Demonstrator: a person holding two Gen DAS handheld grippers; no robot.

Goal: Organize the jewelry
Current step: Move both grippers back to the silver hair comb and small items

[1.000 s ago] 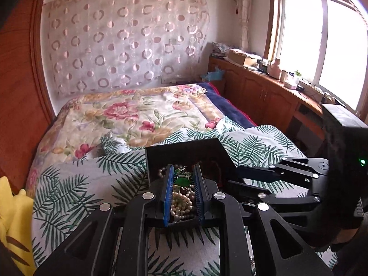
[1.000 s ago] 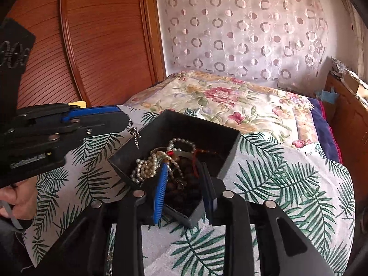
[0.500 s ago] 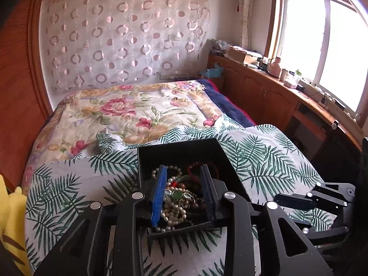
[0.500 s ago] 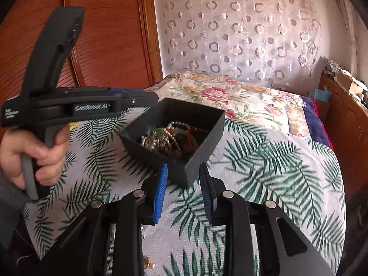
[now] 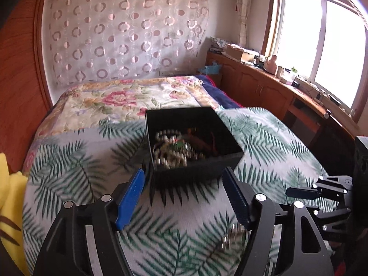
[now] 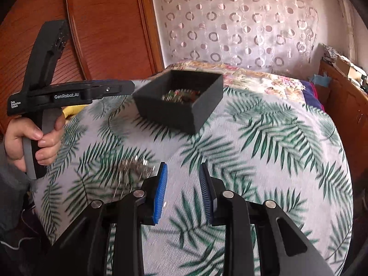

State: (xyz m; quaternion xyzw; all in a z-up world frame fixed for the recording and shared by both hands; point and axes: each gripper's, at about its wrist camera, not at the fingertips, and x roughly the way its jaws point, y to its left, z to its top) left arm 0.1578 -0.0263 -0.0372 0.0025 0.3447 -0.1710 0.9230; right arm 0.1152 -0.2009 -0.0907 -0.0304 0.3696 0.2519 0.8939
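A black open box (image 5: 202, 170) full of jewelry, with pearl strands (image 5: 168, 154) and dark beads, sits on the palm-leaf bedspread; it also shows in the right wrist view (image 6: 174, 112). My left gripper (image 5: 184, 195) is open wide and empty, just short of the box's near wall. My right gripper (image 6: 182, 191) is open and empty, well back from the box. A loose silver chain (image 6: 135, 163) lies on the spread left of the right gripper and shows blurred in the left wrist view (image 5: 232, 237). The left gripper's body (image 6: 69, 96) shows beside the box.
A floral quilt (image 5: 128, 101) covers the far bed. A wooden headboard (image 6: 103, 23) stands at left, and a wooden counter with clutter (image 5: 264, 78) under the window at right. A yellow plush (image 5: 11, 197) lies at the left edge.
Both grippers have pulled back out of the box. The left jaws have opened wide. The box now sits farther away on the spread, and the silver chain has come into view.
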